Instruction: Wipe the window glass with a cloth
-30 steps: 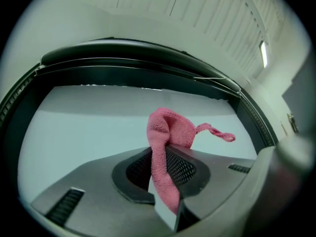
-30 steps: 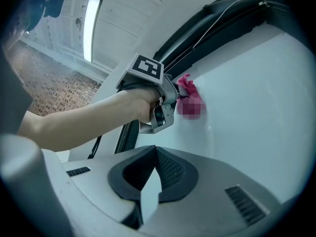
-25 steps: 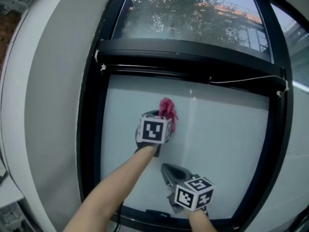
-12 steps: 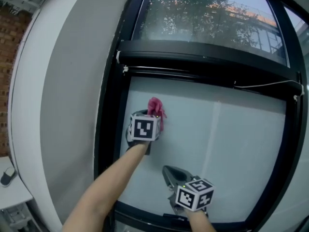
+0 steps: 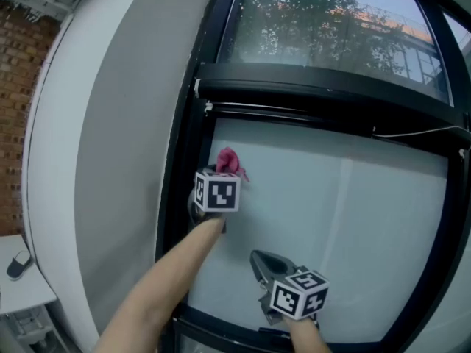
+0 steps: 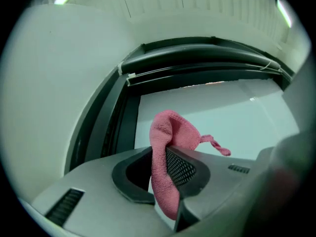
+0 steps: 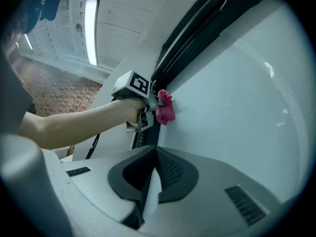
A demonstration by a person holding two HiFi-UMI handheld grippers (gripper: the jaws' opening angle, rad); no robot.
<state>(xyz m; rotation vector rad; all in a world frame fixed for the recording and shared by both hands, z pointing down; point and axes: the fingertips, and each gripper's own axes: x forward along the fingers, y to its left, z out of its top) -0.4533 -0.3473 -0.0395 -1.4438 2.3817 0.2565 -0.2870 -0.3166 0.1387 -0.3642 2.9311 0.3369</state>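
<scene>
The left gripper [image 6: 165, 179] has its fingers clamped on a crumpled pink cloth [image 6: 170, 132]; the cloth bulges past their tips onto the pale frosted window glass [image 5: 338, 212], just beside the black window frame [image 5: 180, 197]; the right gripper [image 7: 149, 181], lower down, has its fingers closed together with nothing between them.

Loft-like workroom interior: tall black-framed window [image 5: 324, 79], bare brick wall [image 5: 18, 109], ceiling strip light [image 7: 90, 31].

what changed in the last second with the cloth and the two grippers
The left gripper slid the pink cloth leftward across the lower pane, from near its middle almost to the black frame. Unchanged: the cloth stays clamped in its jaws, and the right gripper stays low by the pane, shut and empty.
</scene>
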